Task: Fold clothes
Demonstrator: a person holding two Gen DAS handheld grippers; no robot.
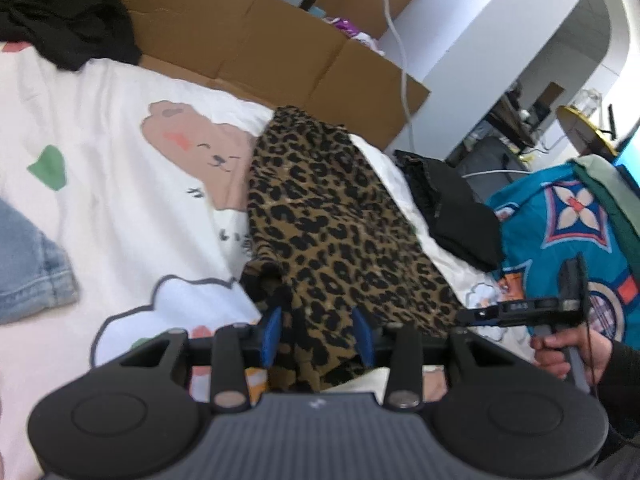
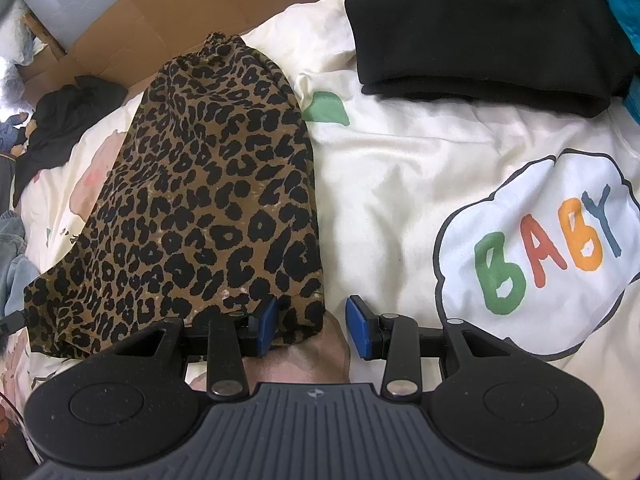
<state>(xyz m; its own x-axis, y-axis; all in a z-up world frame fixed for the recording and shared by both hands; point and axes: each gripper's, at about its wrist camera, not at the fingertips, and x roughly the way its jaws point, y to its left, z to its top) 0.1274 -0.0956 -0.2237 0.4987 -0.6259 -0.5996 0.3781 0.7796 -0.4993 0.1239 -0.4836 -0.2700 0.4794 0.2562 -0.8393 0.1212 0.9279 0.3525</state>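
The left tongs point(image 1: 318, 336), black with blue pads, stand spread, with the near edge of the leopard-print brown and black fabric garment point(image 1: 332, 220) bunched in the gap between them; whether the pads press it I cannot tell. The right tongs point(image 2: 312, 326) are also spread, the left pad touching the garment's near right corner while the right pad stands clear over the bedding. In the left wrist view the right tongs sit at the garment's right edge, held by a person's hand point(image 1: 568, 354) in a dark sleeve.

The garment lies lengthwise on a white cartoon-printed bed cover point(image 2: 400, 168), narrowing toward the bed's far edge. To its right, a printed cloud shape point(image 2: 536, 256) carries the word "BABY" in green, red, orange and blue letters. A pink bear face point(image 1: 192, 140) is printed to the garment's left.

Near the bed's left edge lies a piece of light blue denim point(image 1: 28, 264). Toward the far right rests a folded black garment point(image 2: 480, 32). At the far left sits a crumpled black cloth point(image 1: 68, 16), against a flattened brown cardboard sheet point(image 1: 256, 40) along the bed's far edge.
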